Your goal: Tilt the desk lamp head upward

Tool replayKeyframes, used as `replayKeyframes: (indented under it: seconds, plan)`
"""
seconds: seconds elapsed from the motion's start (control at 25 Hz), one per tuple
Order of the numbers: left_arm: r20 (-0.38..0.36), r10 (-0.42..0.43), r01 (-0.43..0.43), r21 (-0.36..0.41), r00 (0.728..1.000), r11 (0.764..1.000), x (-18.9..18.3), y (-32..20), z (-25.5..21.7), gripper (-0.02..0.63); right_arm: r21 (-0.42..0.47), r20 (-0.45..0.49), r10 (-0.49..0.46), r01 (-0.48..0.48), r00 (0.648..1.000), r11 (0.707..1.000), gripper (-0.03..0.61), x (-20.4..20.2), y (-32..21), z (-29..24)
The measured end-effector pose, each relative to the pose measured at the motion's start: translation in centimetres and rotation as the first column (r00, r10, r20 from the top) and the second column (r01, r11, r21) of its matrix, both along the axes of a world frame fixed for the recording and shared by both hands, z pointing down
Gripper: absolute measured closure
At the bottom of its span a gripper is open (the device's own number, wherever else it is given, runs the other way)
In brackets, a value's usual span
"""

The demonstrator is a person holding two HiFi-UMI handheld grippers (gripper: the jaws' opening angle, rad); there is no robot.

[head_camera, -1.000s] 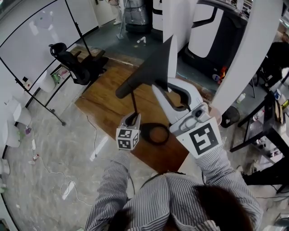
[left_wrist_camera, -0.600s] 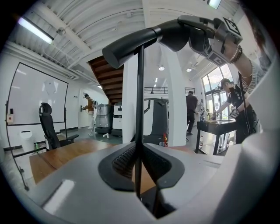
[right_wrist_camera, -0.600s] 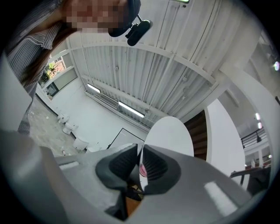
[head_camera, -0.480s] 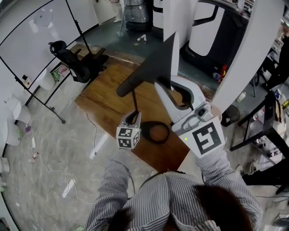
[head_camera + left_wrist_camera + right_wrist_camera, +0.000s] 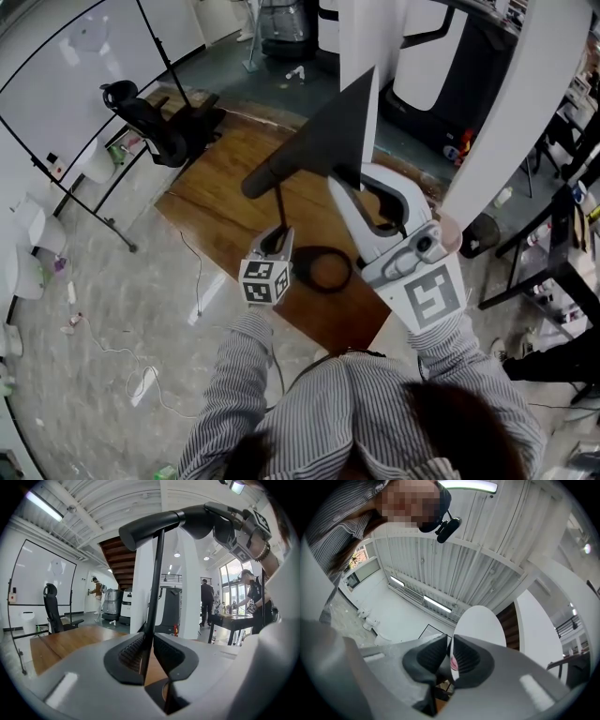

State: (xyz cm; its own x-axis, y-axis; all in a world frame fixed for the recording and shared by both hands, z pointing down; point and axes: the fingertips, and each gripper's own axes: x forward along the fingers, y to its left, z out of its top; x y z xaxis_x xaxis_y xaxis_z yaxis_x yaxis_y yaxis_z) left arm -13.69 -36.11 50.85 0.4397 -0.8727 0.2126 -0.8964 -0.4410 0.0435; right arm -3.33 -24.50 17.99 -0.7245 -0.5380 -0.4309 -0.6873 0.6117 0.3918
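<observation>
The matte black, cone-shaped lamp head (image 5: 328, 141) sits atop a thin black stem (image 5: 279, 211) that rises from a flat ring base (image 5: 322, 270) on the wooden tabletop (image 5: 225, 202). The right gripper (image 5: 342, 187) is pinched nearly closed on the head's rim, its smooth white inside showing past the pads (image 5: 466, 658). The left gripper (image 5: 277, 242) has just been opening its jaws a little, yet they stand narrow, ribbed pads (image 5: 131, 651) against the stem. A black office chair (image 5: 150, 122) and a whiteboard (image 5: 84, 75) stand beyond on the pale glossy floor.
</observation>
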Motion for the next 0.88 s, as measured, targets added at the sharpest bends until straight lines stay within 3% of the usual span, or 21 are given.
replayKeyframes:
  seconds: [0.28,0.48,0.64,0.88]
  plan:
    - [-0.011,0.003,-0.003,0.009,1.0,1.0,0.4,0.8,-0.9,0.493,-0.014,0.071,-0.039,0.04,0.997,0.999,0.528,1.3,0.6,0.5]
    - [-0.045,-0.005,0.007,0.04,0.999,0.999,0.7,2.5,-2.4,0.468,-0.013,0.143,-0.001,0.002,0.99,1.0,0.526,4.2,1.5,2.1]
    - [-0.081,0.014,-0.008,0.074,0.997,0.997,1.6,4.7,-3.7,0.472,-0.15,0.135,0.044,-0.023,0.99,0.988,0.526,5.7,1.0,7.2]
    - [-0.122,-0.019,0.025,0.045,0.992,0.999,2.0,7.3,-3.5,0.561,-0.376,-0.053,0.018,-0.037,0.998,0.926,0.526,2.3,-0.4,18.3]
